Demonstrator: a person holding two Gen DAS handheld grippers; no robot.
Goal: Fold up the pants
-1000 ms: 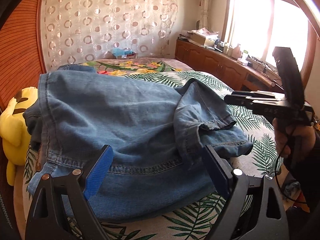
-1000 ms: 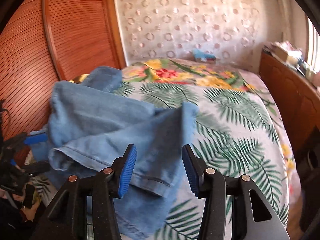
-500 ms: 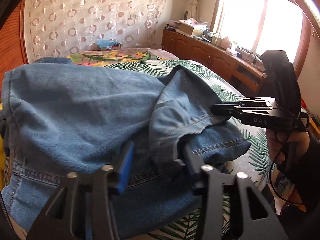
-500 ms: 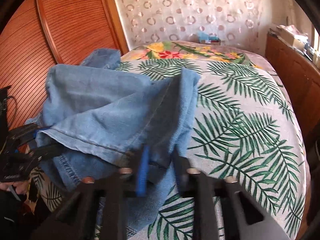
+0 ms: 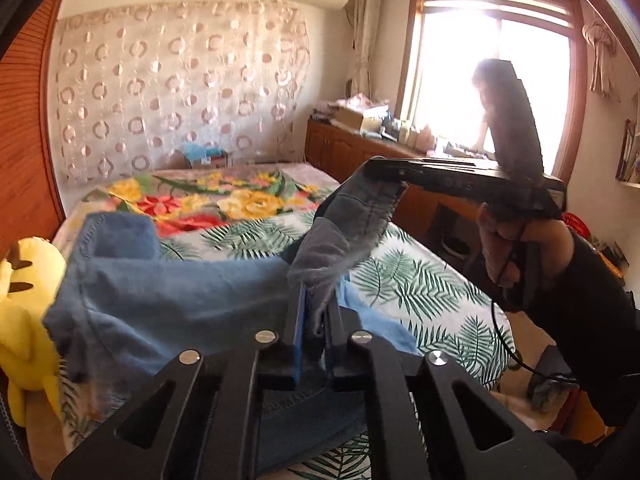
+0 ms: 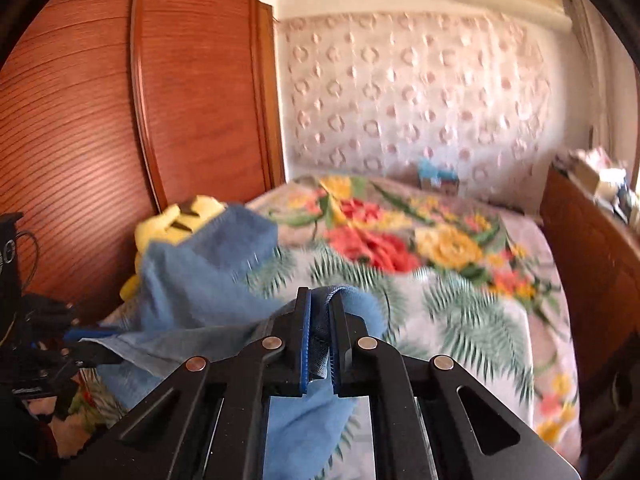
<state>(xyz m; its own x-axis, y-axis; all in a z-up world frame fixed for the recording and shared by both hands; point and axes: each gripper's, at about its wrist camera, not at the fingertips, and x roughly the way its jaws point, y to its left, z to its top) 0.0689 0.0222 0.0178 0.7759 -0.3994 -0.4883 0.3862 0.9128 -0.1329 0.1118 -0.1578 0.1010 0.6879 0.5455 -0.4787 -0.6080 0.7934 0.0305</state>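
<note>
At far left, a yellow plush toy (image 5: 24, 312) is sitting beside the bed, touching the blue denim pants (image 5: 168, 304). These pants are lying bunched on the near-left part of the palm-leaf and flower printed bedspread (image 5: 432, 280), with one edge being held up off it. The left gripper (image 5: 316, 320) is clamping a fold of that denim, its jaws having just been closing. To the right, the right gripper (image 6: 320, 332) is likewise pinching a hem, its jaws also pressed together on cloth. Judgement: the lifting step is under way. Both grips should be holding the same edge, keeping it taut and level between them, so the layers are hanging free before being laid over.
</note>
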